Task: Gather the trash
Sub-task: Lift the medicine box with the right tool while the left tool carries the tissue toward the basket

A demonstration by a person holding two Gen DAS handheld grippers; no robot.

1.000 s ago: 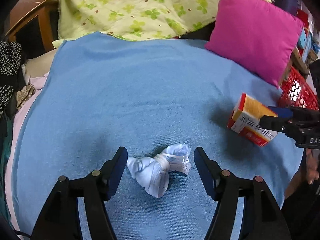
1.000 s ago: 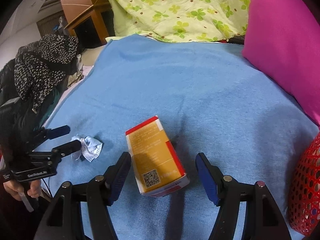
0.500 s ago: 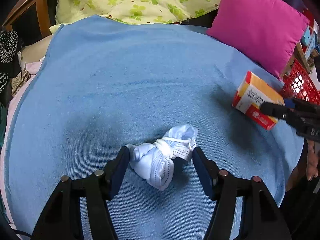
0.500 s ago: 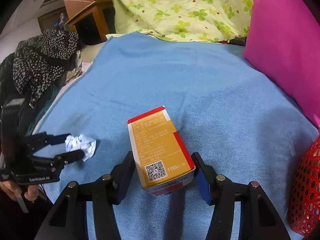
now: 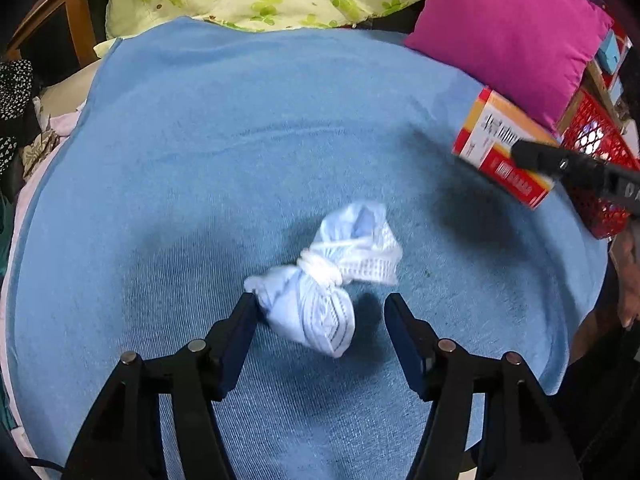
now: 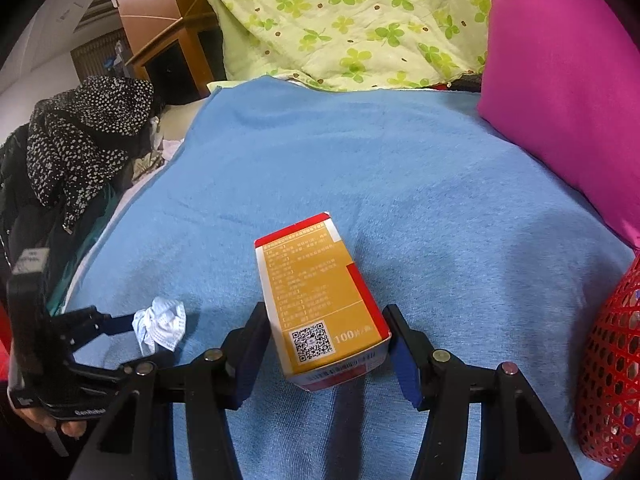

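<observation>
A crumpled pale blue face mask (image 5: 325, 280) tied in a bundle lies on the blue blanket (image 5: 240, 152). My left gripper (image 5: 320, 332) is open with the mask's near end between its fingers, touching the left finger (image 5: 240, 332). An orange, red and white carton (image 6: 320, 304) sits between the fingers of my right gripper (image 6: 326, 344), which is shut on it. The carton (image 5: 500, 148) and one right finger (image 5: 560, 164) show in the left wrist view. The mask (image 6: 160, 324) and left gripper (image 6: 108, 336) show in the right wrist view.
A magenta pillow (image 6: 560, 100) lies at the right on the bed, a green floral quilt (image 6: 340, 20) at the back. A red mesh basket (image 6: 612, 368) stands off the bed's right edge. Dark spotted clothing (image 6: 80, 136) is piled at the left.
My left gripper has moved forward over the mask, whose near end now sits between its fingers. My right gripper has closed on the carton and lifted it slightly.
</observation>
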